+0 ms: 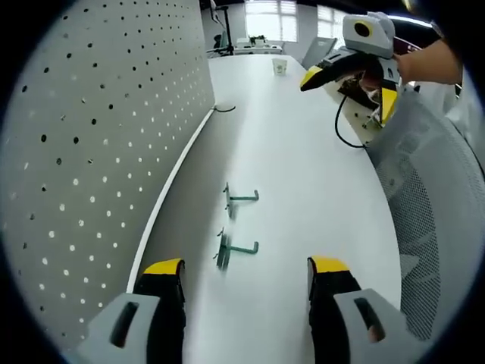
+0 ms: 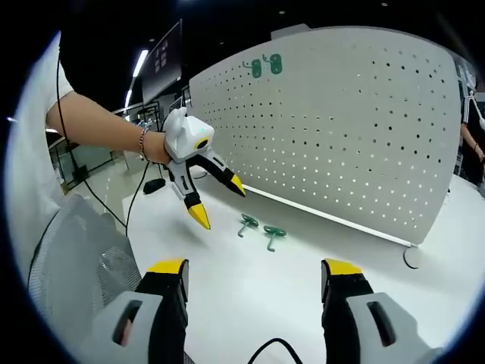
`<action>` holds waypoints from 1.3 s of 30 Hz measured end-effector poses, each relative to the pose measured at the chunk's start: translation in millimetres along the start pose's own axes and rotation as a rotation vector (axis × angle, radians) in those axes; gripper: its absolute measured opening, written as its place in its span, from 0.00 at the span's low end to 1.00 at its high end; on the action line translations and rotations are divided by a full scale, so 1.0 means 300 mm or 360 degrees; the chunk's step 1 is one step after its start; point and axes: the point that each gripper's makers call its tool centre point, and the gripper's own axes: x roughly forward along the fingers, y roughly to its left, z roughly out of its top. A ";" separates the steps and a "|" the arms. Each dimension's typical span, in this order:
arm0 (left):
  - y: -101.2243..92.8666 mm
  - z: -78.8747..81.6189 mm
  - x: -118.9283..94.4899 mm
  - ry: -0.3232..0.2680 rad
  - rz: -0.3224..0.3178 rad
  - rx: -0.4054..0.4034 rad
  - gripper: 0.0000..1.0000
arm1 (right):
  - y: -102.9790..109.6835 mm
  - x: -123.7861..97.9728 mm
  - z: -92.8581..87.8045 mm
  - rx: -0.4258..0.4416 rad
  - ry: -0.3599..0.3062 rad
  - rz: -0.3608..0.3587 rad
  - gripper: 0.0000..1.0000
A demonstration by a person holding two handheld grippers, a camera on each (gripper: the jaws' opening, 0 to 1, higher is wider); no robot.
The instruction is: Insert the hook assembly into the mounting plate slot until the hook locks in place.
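Nearby, two green hooks (image 1: pixel 241 198) (image 1: pixel 236 249) lie loose on the white table (image 1: pixel 303 189), just beside the upright pegboard (image 1: pixel 98 152) they will likely mount to. Left gripper (image 1: pixel 246 277) hovers over them, jaws wide, empty, seemingly ready to pick one. Right gripper (image 2: pixel 256 277) waits apart, also wide open.

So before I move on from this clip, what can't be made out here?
- Pegboard: its far end is cut off by the rim of the right gripper view; slot shapes too small to tell.
- Two green hooks on the table: locking ends too small in either view.
- Two green pieces mounted on the board: too small to tell how they are seated.
- Cup: contents too distant.
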 end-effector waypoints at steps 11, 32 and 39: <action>-0.004 -0.020 0.039 0.0076 -0.0052 0.0022 0.68 | 0.003 0.002 -0.007 0.0012 0.0023 0.0005 0.70; 0.004 -0.054 0.103 0.0190 -0.0129 0.0049 0.67 | -0.001 0.001 -0.009 0.0017 0.0040 0.0003 0.71; 0.001 -0.055 0.120 0.0212 -0.0152 0.0057 0.67 | 0.001 -0.002 -0.013 0.0025 0.0054 0.0002 0.72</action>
